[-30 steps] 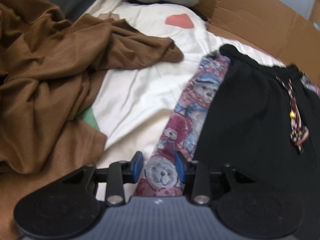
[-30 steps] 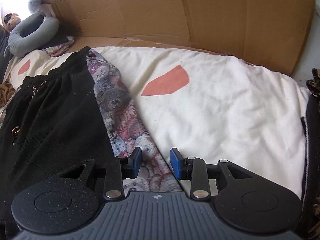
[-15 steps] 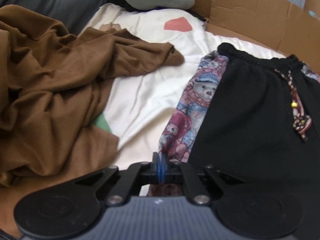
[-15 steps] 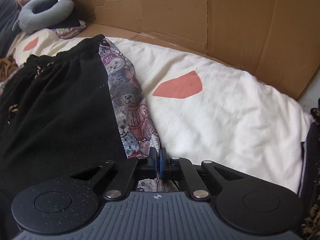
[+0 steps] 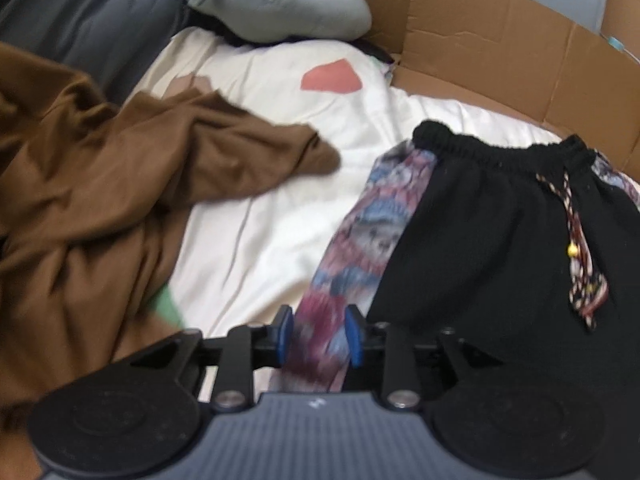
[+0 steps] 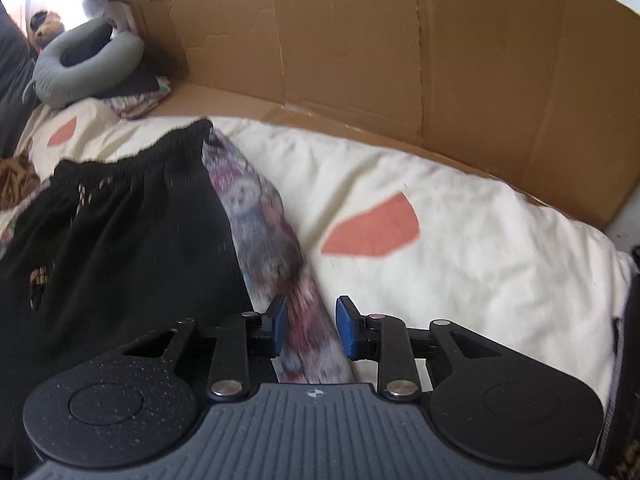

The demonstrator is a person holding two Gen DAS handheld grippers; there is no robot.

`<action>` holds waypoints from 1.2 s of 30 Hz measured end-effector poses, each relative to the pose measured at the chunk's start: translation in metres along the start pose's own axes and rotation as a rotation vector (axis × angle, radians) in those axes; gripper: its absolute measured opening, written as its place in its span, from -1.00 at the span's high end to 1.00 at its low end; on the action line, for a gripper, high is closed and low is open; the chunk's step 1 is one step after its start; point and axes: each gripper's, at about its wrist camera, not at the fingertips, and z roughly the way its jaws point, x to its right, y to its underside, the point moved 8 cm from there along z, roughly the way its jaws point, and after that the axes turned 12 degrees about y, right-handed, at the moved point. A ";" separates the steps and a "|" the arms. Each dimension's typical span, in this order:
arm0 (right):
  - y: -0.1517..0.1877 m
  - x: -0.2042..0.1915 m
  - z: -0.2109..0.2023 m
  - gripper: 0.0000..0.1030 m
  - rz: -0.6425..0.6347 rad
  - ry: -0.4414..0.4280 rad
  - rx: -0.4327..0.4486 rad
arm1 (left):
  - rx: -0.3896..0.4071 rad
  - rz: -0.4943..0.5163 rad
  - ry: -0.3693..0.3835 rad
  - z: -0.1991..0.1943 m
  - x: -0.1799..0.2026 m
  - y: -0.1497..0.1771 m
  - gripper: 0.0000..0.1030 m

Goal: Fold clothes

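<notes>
Black shorts (image 5: 492, 240) with teddy-bear patterned side panels lie flat on a cream quilt (image 5: 260, 220), waistband away from me. My left gripper (image 5: 319, 334) is open, its blue pads either side of the left patterned panel (image 5: 360, 240). My right gripper (image 6: 311, 328) is open, its pads either side of the right patterned panel (image 6: 260, 216) of the shorts (image 6: 120, 240). A woven drawstring (image 5: 580, 264) hangs down the front of the shorts.
A crumpled brown garment (image 5: 100, 200) lies left of the shorts. A grey neck pillow (image 5: 276, 4) sits at the back; it also shows in the right wrist view (image 6: 80, 68). A cardboard wall (image 6: 400, 60) borders the quilt (image 6: 460, 240) behind. A dark garment (image 6: 628, 340) lies at the right edge.
Both grippers were shut on the shorts' patterned side panels half a second ago; both have now opened and let go. Both views have shifted slightly.
</notes>
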 end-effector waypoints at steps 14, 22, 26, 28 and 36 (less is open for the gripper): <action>-0.035 -0.036 0.048 0.32 0.008 -0.027 0.003 | 0.025 0.029 0.009 0.048 0.019 -0.048 0.40; -0.042 -0.047 0.068 0.22 -0.026 -0.023 -0.022 | 0.009 0.007 0.028 0.066 0.022 -0.055 0.34; -0.044 -0.056 0.068 0.53 -0.085 -0.024 -0.039 | -0.015 0.012 0.036 0.073 0.024 -0.054 0.54; -0.043 -0.060 0.067 0.76 -0.135 -0.022 -0.042 | -0.028 0.013 0.045 0.075 0.026 -0.053 0.79; -0.047 -0.056 0.062 0.93 -0.225 0.119 -0.008 | 0.033 0.071 -0.081 0.063 0.018 -0.061 0.91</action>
